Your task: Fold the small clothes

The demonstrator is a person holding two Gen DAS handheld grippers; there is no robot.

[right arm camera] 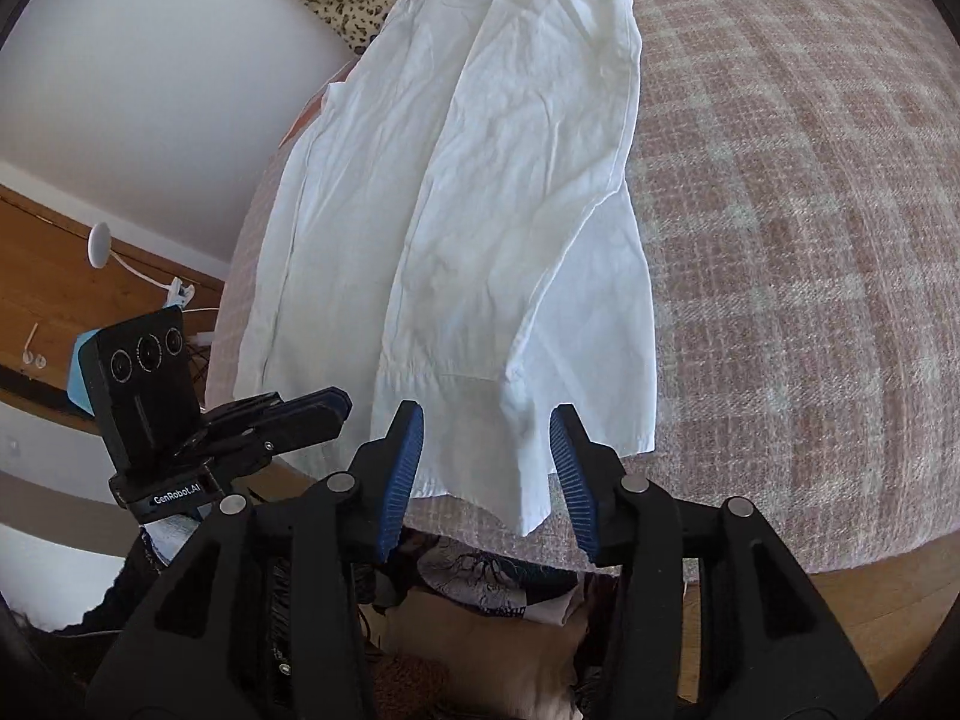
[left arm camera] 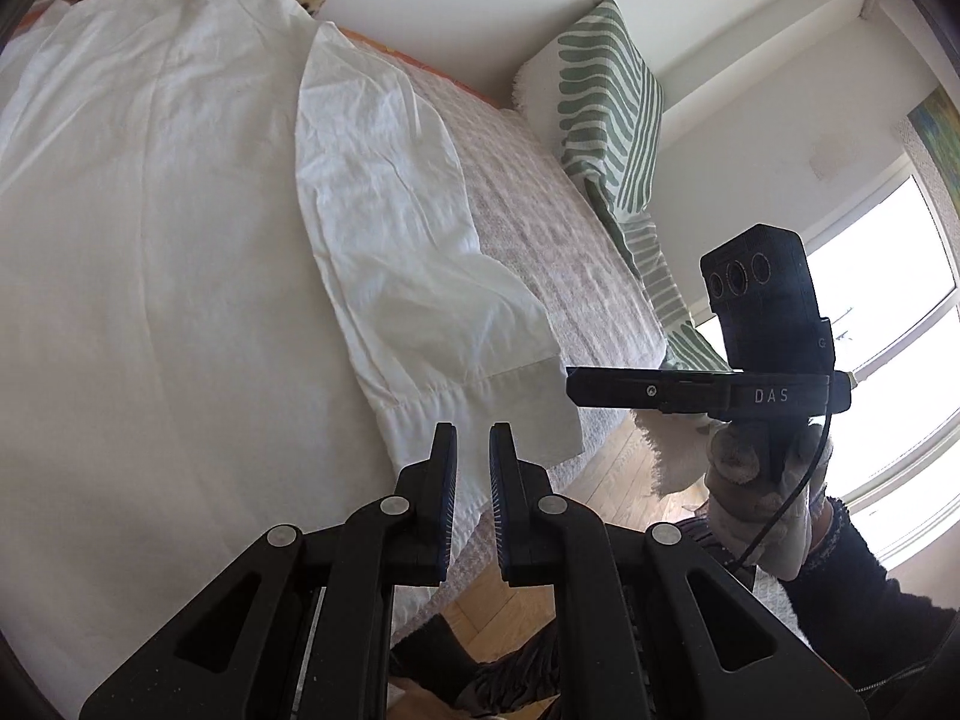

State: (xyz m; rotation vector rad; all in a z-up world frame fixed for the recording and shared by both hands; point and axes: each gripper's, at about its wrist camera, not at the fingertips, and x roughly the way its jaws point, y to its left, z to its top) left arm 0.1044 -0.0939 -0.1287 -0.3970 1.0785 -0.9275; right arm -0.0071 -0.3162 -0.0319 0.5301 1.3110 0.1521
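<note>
Two grippers tilt down over the bed's (right arm camera: pixel 810 240) near edge: left gripper (left arm camera: pixel 473 438) nearly closed and empty, right gripper (right arm camera: pixel 487 420) parted above the white shirt's (right arm camera: pixel 468 210) hem, not pinching it.

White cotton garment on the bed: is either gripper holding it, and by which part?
Neither holds it. The right gripper is open over the white cotton garment's hem; the left gripper is nearly closed, nothing between its fingers.

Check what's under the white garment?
The white garment lies on a pinkish checked bedspread, its hem overhanging the near edge. Whatever sits beneath its middle is covered, so I cannot tell.
</note>
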